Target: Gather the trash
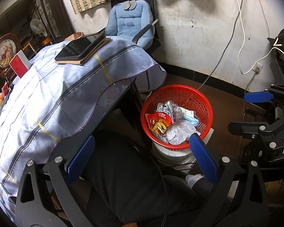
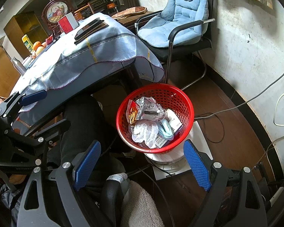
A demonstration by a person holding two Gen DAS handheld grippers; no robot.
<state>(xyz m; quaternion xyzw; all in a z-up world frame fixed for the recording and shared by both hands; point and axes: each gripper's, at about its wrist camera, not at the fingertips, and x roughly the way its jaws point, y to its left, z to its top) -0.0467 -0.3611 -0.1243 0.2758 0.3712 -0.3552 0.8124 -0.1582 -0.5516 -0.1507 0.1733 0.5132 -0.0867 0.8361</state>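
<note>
Red mesh basket (image 1: 198, 98) on white round stand (image 2: 168, 162) on floor, beside cloth-covered surface (image 1: 47, 94). Inside: crumpled silver wrapper (image 2: 147, 107), red snack bag (image 1: 158, 123) with cartoon face, clear plastic bag (image 2: 144, 132), blue face mask (image 2: 165, 128), small paper box (print unreadable). Left gripper (image 1: 142, 157) and right gripper (image 2: 142, 162) hover above, jaws spread wide, nothing between them. Blue-cushioned chair (image 2: 179, 19) by wall.

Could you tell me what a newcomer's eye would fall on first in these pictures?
Most likely the red basket on the floor beside the cloth-covered table, holding wrappers and crumpled plastic. Next, the pale blue chair cushion against the wall behind it, and the two open grippers, left and right, in the foreground.
</note>
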